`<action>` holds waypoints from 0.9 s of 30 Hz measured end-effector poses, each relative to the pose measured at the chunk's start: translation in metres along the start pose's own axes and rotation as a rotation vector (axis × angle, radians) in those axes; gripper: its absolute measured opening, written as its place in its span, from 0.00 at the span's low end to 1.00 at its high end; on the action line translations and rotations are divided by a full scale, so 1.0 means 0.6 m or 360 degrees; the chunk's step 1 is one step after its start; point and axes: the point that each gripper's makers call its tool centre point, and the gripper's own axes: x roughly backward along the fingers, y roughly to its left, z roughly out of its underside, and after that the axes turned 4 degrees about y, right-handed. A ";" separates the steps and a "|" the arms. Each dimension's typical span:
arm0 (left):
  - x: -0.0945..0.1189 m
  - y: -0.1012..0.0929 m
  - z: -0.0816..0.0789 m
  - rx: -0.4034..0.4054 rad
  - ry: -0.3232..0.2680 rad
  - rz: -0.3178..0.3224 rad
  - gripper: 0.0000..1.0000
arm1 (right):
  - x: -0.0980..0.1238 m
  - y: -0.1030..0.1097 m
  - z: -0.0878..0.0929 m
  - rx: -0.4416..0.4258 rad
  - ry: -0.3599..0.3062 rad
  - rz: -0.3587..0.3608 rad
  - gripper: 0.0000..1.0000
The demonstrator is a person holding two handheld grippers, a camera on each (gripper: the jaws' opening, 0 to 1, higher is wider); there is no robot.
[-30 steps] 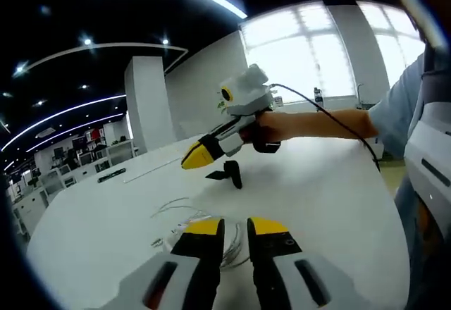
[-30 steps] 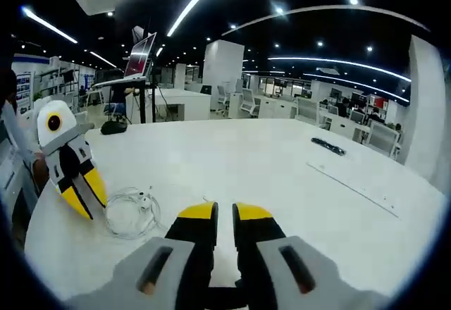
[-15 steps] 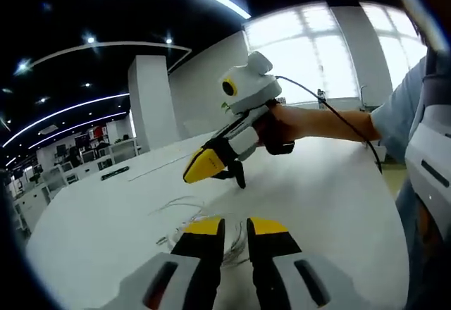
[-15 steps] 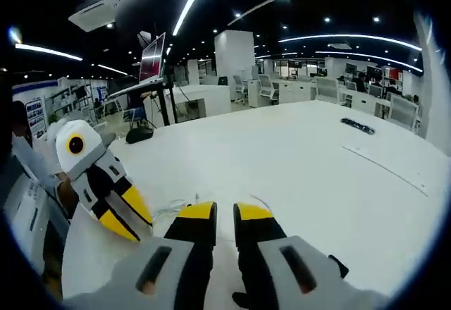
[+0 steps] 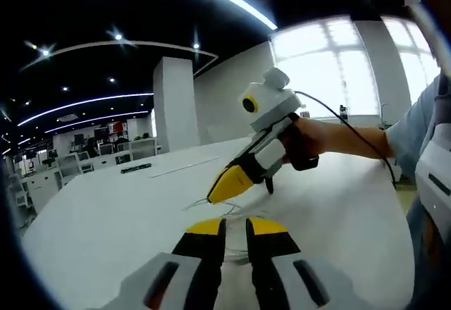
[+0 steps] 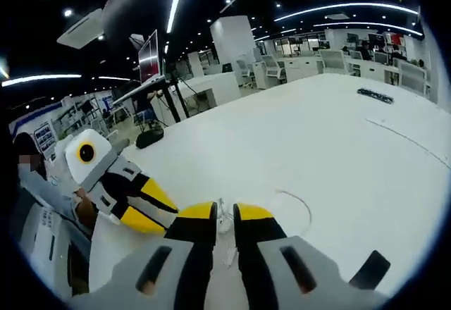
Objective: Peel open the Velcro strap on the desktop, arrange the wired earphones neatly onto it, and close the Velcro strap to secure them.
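The white earphone wire [image 6: 294,199] lies in loose loops on the white desk [image 6: 338,141], and a stretch of it shows in the narrow gap between my right jaws. My right gripper [image 6: 225,217] hovers over it with jaws nearly together; whether it pinches the wire I cannot tell. The black Velcro strap [image 6: 373,270] lies flat at the lower right. In the left gripper view my left gripper [image 5: 235,228] is shut with nothing held, just behind the wire [image 5: 201,203]. The right gripper [image 5: 229,184] points its yellow tips down at the wire, a dark bit of strap [image 5: 270,185] behind it.
The left gripper [image 6: 144,206] comes in from the left, held by a hand. A person's sleeve [image 5: 416,134] and forearm fill the right side. A black bar [image 6: 375,96] lies far across the desk. Office desks and a monitor stand beyond.
My right gripper has swung from over the strap toward the left gripper and now sits over the earphone wire. The left gripper view has tilted up and closed in on the right gripper's tips.
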 end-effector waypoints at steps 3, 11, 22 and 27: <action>0.004 0.009 -0.005 0.0020 -0.0009 -0.0024 0.16 | -0.002 -0.017 0.014 0.0081 0.0100 0.0119 0.11; 0.001 0.035 -0.021 -0.0006 0.0030 -0.0097 0.16 | 0.005 -0.013 0.012 0.0101 0.0088 0.0121 0.04; -0.038 0.079 -0.037 -0.0096 0.0109 -0.0241 0.17 | 0.062 0.033 -0.021 0.0124 -0.0186 0.0044 0.04; -0.050 0.080 -0.049 -0.0145 0.0059 -0.0252 0.17 | 0.071 0.046 -0.031 0.0108 -0.0241 -0.0004 0.04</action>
